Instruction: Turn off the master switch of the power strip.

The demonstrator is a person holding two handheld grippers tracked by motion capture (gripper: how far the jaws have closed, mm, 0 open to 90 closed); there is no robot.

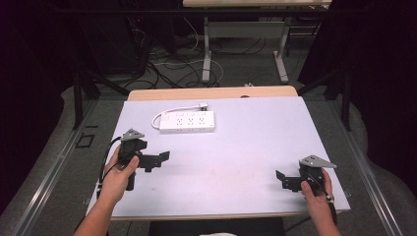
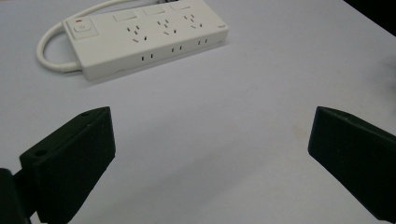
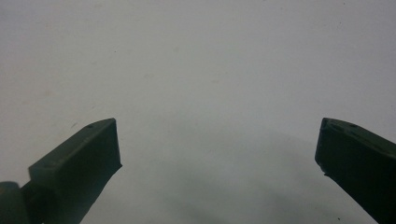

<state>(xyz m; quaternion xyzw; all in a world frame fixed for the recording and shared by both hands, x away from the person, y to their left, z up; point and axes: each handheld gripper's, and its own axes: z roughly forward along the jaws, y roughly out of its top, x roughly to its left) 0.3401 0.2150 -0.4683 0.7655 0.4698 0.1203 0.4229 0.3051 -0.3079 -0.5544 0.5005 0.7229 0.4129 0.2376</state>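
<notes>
A white power strip (image 1: 187, 122) was seen lying flat toward the far left of the pale tabletop (image 1: 246, 142), its white cord (image 1: 164, 113) looped at its left end — nothing was touching it. The left gripper (image 1: 163, 156) was held in a hand (image 1: 118, 177) just above the tabletop, near the strip but apart from it, with its fingers (image 2: 70, 158) spread wide on nothing. The right gripper (image 1: 280, 177) was held low at the near right corner, well apart from the strip, its fingers (image 3: 79, 163) likewise parted and empty — bare tabletop was seen between them.
</notes>
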